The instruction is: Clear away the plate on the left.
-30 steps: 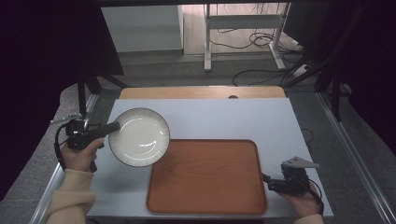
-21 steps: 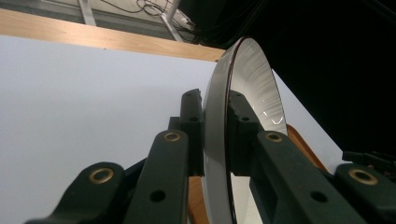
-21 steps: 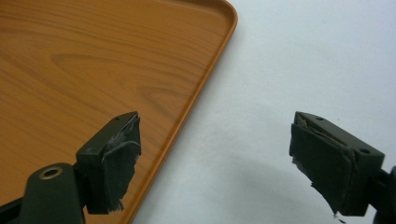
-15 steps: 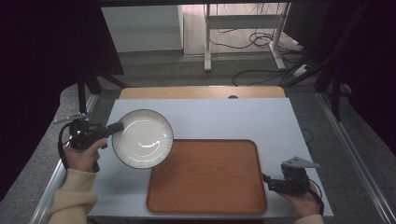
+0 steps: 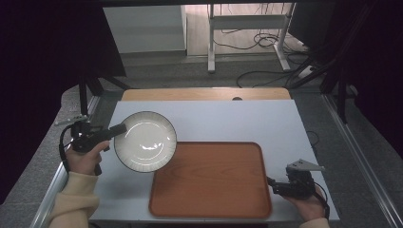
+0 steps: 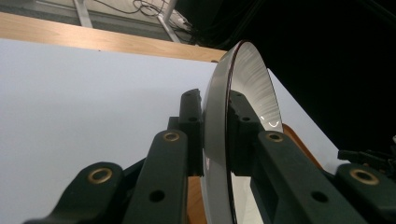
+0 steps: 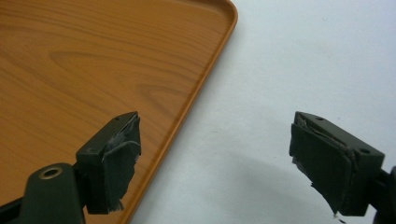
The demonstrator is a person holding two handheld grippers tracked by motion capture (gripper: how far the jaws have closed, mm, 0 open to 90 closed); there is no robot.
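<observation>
While the left tool (image 5: 114, 130) pinches the white plate (image 5: 145, 141) by its rim, tilted over the tray's (image 5: 211, 209) left corner, lowering it flat comes next; the right tool (image 5: 272, 182), beside the tray, gapes empty.

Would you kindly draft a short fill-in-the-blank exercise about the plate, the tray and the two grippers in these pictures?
1. The left gripper is shut on the rim of the white ____.
2. The plate is held above the table, its right edge over the tray's ____ corner.
3. The wooden tray carries ____ on it.
4. The right gripper has its jaws ____, beside the tray's edge.

Missing words: plate; far left; nothing; open
</observation>
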